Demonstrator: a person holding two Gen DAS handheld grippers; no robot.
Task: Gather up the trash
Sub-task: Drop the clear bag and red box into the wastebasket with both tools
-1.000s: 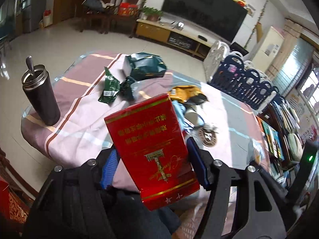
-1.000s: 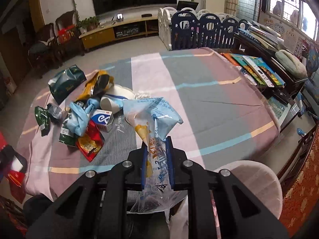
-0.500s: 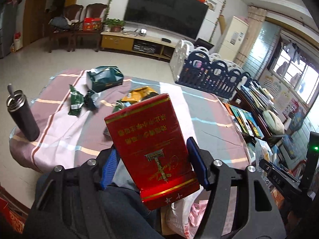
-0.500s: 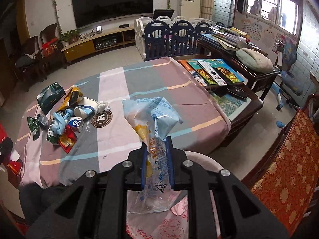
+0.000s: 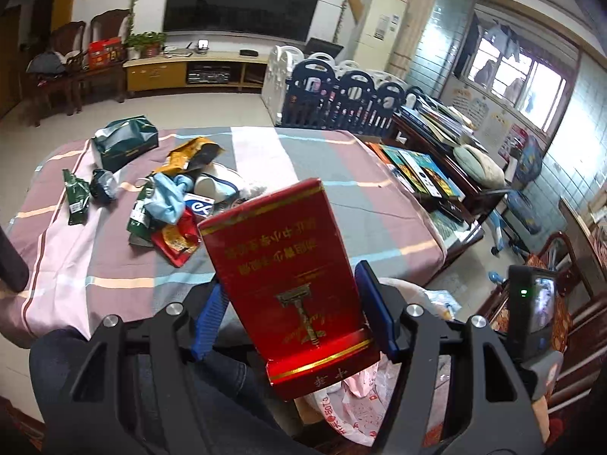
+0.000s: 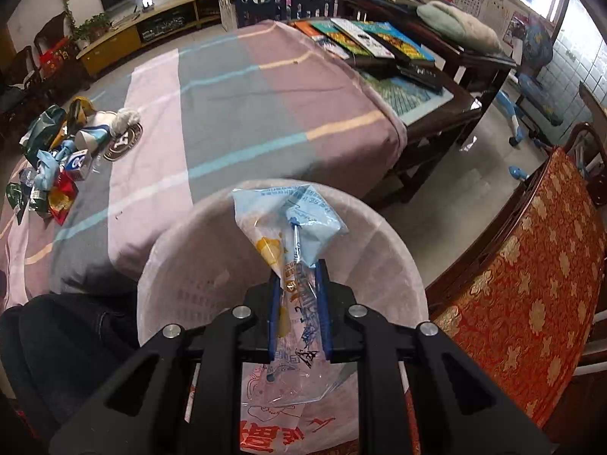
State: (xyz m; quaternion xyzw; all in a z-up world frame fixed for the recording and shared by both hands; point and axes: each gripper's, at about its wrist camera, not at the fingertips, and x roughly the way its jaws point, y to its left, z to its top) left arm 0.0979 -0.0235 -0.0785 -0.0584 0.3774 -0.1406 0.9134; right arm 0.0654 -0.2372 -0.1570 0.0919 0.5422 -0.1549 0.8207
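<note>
My left gripper [image 5: 292, 303] is shut on a red carton [image 5: 284, 276] with gold print, held upright over the table's near edge. My right gripper [image 6: 297, 288] is shut on a crumpled blue and clear plastic wrapper [image 6: 294, 223], hanging above a white bin [image 6: 182, 265] lined with a pink printed bag [image 6: 273, 432]. A heap of trash [image 5: 174, 208] lies on the striped tablecloth: green packets, a yellow bag, a blue wrapper, a white cup, a red packet. In the right wrist view the same heap [image 6: 57, 163] sits at the far left.
A dark flask [image 5: 11, 261] stands at the table's left edge. The bin's lining [image 5: 353, 409] shows below the carton. A book-laden side table [image 6: 398, 53] is to the right, a red patterned chair [image 6: 531, 284] beside the bin, and a person's dark trouser leg [image 6: 60, 333] at left.
Both grippers have swung right and away from the heap with their loads. The right one has dropped over the bin, which now fills the view beneath the wrapper.
</note>
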